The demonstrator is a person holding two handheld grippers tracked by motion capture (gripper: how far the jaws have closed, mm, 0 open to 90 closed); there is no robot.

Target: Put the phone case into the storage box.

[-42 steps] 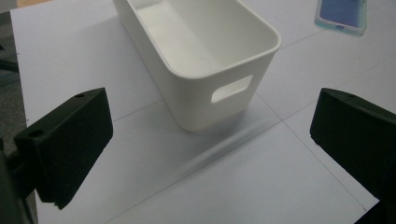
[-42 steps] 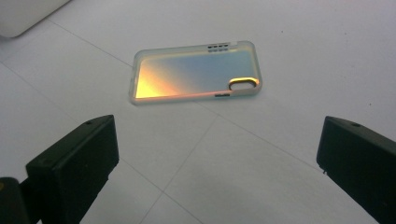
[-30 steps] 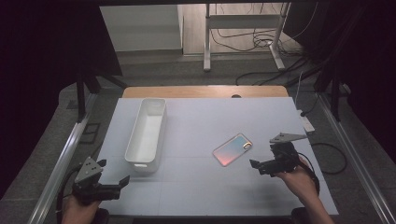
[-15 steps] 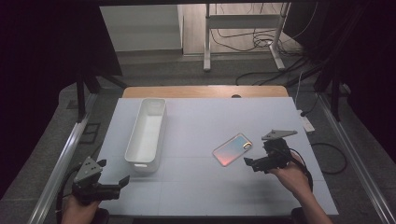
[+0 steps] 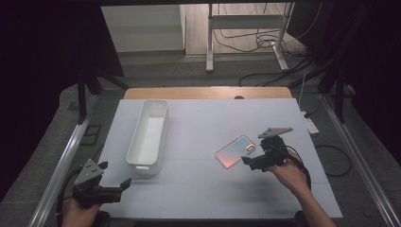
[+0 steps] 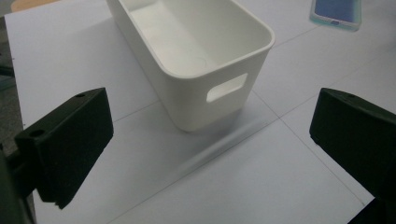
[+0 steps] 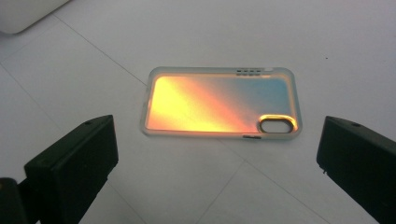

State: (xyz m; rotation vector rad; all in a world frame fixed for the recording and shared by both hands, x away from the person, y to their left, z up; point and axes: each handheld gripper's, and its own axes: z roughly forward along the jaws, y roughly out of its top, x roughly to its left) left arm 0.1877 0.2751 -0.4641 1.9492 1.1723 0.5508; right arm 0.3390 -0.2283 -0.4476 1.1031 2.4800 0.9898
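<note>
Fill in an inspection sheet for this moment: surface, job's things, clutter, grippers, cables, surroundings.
Surface: white table top, flat, wooden edge at the far side.
Job's things: iridescent phone case lying flat; white bin with nothing in it, to the case's left, apart from it.
Clutter: nothing seen.
Grippers: right gripper open, jaws either side of the case, not touching it; left gripper open, facing the bin's handle end.
Cables: several on the floor beyond the table; one beside its right edge.
Surroundings: dark, metal stand legs behind.
</note>
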